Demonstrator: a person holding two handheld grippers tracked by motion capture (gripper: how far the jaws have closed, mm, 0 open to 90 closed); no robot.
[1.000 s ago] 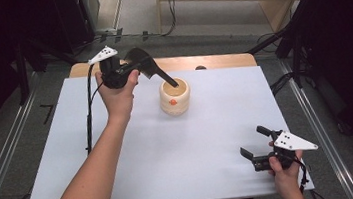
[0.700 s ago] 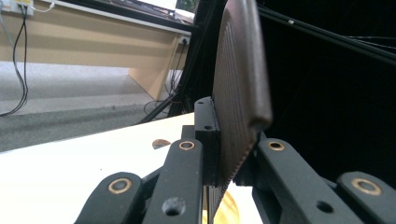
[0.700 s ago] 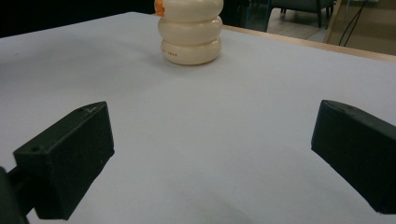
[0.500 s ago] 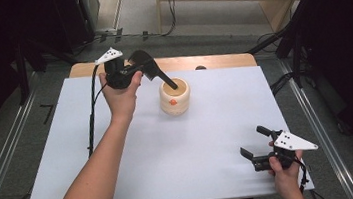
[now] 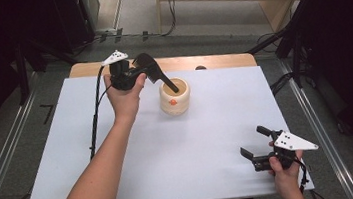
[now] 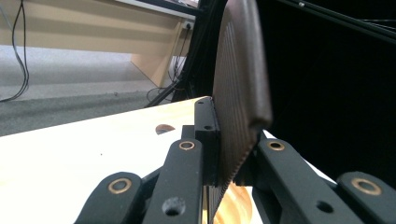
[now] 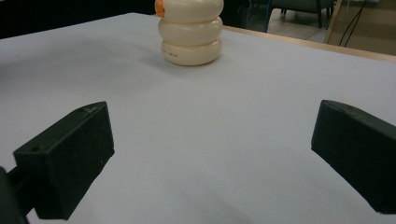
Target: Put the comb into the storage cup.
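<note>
Work in hand: left gripper (image 5: pixel 149 72) holds a dark ridged tool (image 5: pixel 161 77) whose slim end dips into the cream ribbed cup (image 5: pixel 175 98).
Left jaws: clamped tight on the tool's broad ridged end (image 6: pixel 240 88), which stands edge-on between them.
Right jaws: right gripper (image 5: pixel 253 148) spread wide with nothing between them, hovering low at the near right of the surface (image 5: pixel 182 164).
Cup: mid-surface toward the far edge, upright, orange mark on its side (image 7: pixel 190 30).
Key relation: the tool's long axis slants down and rightward from the left jaws into the cup's mouth; the left hand is much nearer, the right well apart.
</note>
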